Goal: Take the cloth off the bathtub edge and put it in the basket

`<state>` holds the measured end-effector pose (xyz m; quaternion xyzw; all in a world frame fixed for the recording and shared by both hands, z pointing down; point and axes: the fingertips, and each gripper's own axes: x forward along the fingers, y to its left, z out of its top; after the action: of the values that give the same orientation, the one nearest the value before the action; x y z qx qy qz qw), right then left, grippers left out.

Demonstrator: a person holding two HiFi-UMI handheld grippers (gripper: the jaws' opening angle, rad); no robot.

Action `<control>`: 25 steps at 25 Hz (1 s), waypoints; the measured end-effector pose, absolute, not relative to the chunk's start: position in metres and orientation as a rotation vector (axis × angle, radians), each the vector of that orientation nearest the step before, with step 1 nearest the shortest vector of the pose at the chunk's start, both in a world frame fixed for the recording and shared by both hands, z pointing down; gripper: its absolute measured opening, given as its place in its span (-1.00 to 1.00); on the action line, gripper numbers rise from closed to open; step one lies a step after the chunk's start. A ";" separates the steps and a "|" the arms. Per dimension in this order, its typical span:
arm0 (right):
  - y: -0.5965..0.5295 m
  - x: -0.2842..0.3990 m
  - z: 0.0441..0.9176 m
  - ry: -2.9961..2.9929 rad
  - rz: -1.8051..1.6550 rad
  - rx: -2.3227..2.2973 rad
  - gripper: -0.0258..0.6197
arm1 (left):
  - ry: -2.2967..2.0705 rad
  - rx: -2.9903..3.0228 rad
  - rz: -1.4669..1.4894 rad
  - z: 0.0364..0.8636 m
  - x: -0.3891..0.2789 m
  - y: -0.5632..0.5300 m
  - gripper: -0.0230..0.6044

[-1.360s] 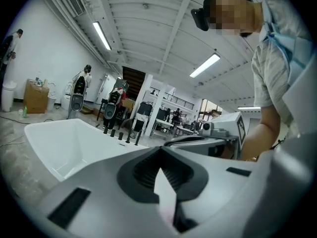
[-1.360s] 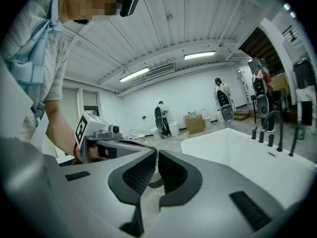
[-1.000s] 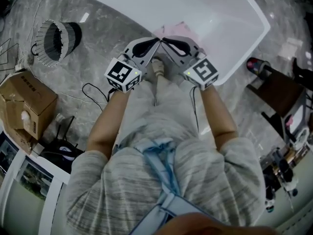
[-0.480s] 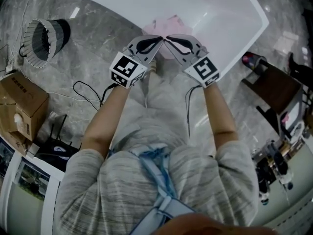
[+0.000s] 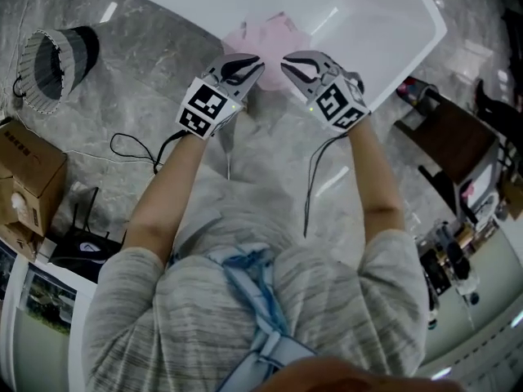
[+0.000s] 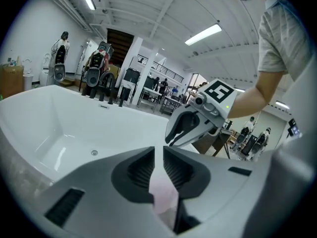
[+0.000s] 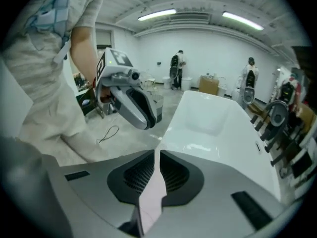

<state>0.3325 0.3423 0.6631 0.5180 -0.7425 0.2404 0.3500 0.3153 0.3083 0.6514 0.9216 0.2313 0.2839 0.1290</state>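
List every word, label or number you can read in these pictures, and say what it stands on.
No text here can be read.
The cube on the left gripper: a black-and-white square marker pattern, no letters.
The cube on the right gripper: the same kind of pattern, no letters.
The box: dark print near its top edge, too small to read.

No readable words, brands or numbers anywhere. On the marker cube [image 5: 339, 104] at the back of the right hand-held gripper [image 5: 292, 65], only a black-and-white square code pattern, no letters or digits. Same kind of pattern on the second marker cube [image 5: 204, 111], just to the left of the first. Far to the left of the right hand-held gripper, a cardboard box [image 5: 29, 166], any print on it too small to make out
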 end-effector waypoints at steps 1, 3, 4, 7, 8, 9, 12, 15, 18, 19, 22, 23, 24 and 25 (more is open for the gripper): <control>0.348 0.334 0.672 -1.911 0.612 1.273 -0.89 | 0.676 2.679 0.846 0.657 0.314 0.310 -0.79; 0.357 0.335 0.690 -1.883 0.594 1.146 -0.83 | 0.676 2.668 0.892 0.670 0.310 0.314 -0.65; 0.361 0.336 0.699 -1.867 0.587 1.083 -0.83 | 0.670 2.658 0.922 0.678 0.308 0.316 -0.52; 0.373 0.338 0.723 -1.834 0.597 0.895 -0.69 | 0.629 2.621 1.022 0.705 0.299 0.322 -0.10; 0.376 0.339 0.730 -1.826 0.607 0.837 -0.62 | 0.614 2.607 1.049 0.715 0.295 0.325 0.04; 0.379 0.340 0.736 -1.820 0.614 0.783 -0.51 | 0.601 2.596 1.072 0.725 0.292 0.327 0.17; 0.387 0.344 0.754 -1.819 0.622 0.635 -0.03 | 0.578 2.570 1.147 0.749 0.282 0.335 0.52; 0.401 0.354 0.775 -1.772 0.616 0.508 0.70 | 0.543 2.542 1.224 0.771 0.274 0.342 0.86; 0.414 0.362 0.796 -1.724 0.584 0.397 0.86 | 0.513 2.545 1.284 0.789 0.270 0.348 0.99; 0.416 0.363 0.802 -1.719 0.574 0.363 0.86 | 0.510 2.547 1.302 0.794 0.270 0.350 0.99; 0.420 0.361 0.819 -1.707 0.556 0.280 0.86 | 0.514 2.544 1.353 0.809 0.269 0.354 0.99; 0.421 0.360 0.825 -1.704 0.550 0.260 0.86 | 0.513 2.540 1.370 0.815 0.269 0.355 0.99; 0.421 0.360 0.831 -1.701 0.541 0.245 0.86 | 0.510 2.534 1.387 0.821 0.269 0.356 0.99; 0.420 0.361 0.839 -1.697 0.529 0.232 0.86 | 0.507 2.527 1.406 0.828 0.269 0.357 0.99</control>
<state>0.3607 0.4201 0.8385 0.1013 -0.7394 0.2304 0.6244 0.2692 0.3573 0.8277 0.8562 0.1717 0.4763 0.1027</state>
